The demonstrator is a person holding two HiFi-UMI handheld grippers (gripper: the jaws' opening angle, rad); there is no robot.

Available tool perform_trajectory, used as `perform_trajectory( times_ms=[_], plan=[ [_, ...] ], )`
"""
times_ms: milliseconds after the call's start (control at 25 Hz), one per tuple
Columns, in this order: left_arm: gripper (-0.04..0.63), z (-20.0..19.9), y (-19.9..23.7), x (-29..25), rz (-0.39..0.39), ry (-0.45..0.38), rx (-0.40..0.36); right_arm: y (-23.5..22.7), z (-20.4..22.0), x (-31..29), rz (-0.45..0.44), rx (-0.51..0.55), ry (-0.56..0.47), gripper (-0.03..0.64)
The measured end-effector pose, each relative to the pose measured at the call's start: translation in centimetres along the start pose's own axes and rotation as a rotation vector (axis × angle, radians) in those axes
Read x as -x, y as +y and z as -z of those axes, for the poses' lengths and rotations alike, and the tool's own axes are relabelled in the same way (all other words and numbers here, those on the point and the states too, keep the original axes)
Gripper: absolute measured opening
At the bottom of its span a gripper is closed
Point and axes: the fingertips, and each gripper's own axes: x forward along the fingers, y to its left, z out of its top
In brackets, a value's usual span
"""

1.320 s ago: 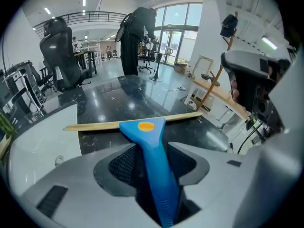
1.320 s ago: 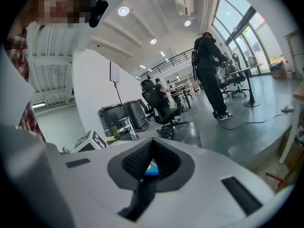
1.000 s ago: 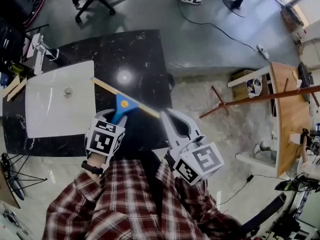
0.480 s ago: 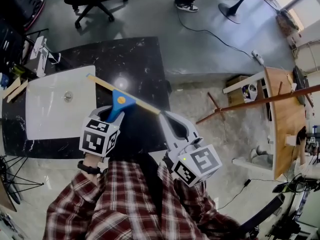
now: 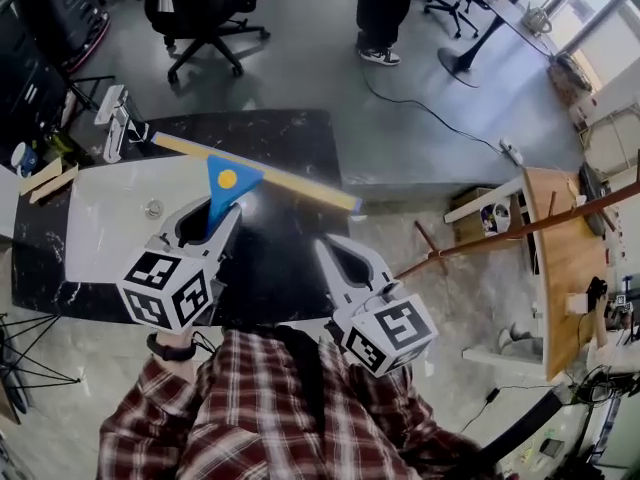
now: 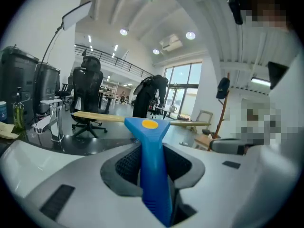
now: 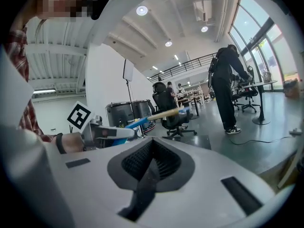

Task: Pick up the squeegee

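The squeegee [image 5: 225,180] has a blue handle with a yellow dot and a long yellow blade [image 5: 290,184]. My left gripper [image 5: 214,215] is shut on the blue handle and holds it in the air above the black countertop [image 5: 285,138], blade roughly level and pointing away. In the left gripper view the handle [image 6: 151,165] runs up between the pads to the blade [image 6: 99,117]. My right gripper [image 5: 326,244] hangs to the right of it, shut and empty. The right gripper view shows its jaws [image 7: 153,141] together, with the squeegee [image 7: 161,114] and my left hand off to the left.
A white sink basin [image 5: 110,228] with a faucet [image 5: 117,120] is set in the countertop at the left. An office chair [image 5: 200,13] and a standing person [image 5: 385,8] are beyond the counter. A wooden coat rack [image 5: 520,228] and wooden table [image 5: 565,258] stand at right.
My left gripper has lifted the squeegee well up off the countertop and tilted it toward level. The right gripper has shifted only slightly.
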Motion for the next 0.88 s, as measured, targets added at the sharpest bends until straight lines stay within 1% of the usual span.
perform_trajectory(
  times_ms=[120,200,360,440,640,880],
  plan=[
    [0.136,-3.2,-0.9,2.4,0.014,-0.112,-0.017,0.9,-0.7,-0.5,-0.02,0.027,-0.002,0.012],
    [0.137,-4.9,-1.3,3.8,0.021,-0.17,-0.031,1.5,-1.1,-1.1,-0.038,0.043,-0.004,0.012],
    [0.136,-6.7,-1.6,6.3,0.028,-0.239,-0.03,3.2,-1.7,-1.8,-0.089,0.066,-0.008,0.012],
    [0.135,-7.0,-1.4,7.4,0.017,-0.255,-0.026,4.1,-2.1,-2.1,-0.115,0.08,-0.015,0.012],
    [0.136,-6.8,-0.5,8.9,-0.001,-0.262,-0.023,6.0,-2.6,-2.5,-0.163,0.091,-0.032,0.012],
    [0.136,-6.4,0.0,9.5,-0.002,-0.257,-0.02,7.0,-2.7,-2.6,-0.181,0.092,-0.039,0.012]
  ],
)
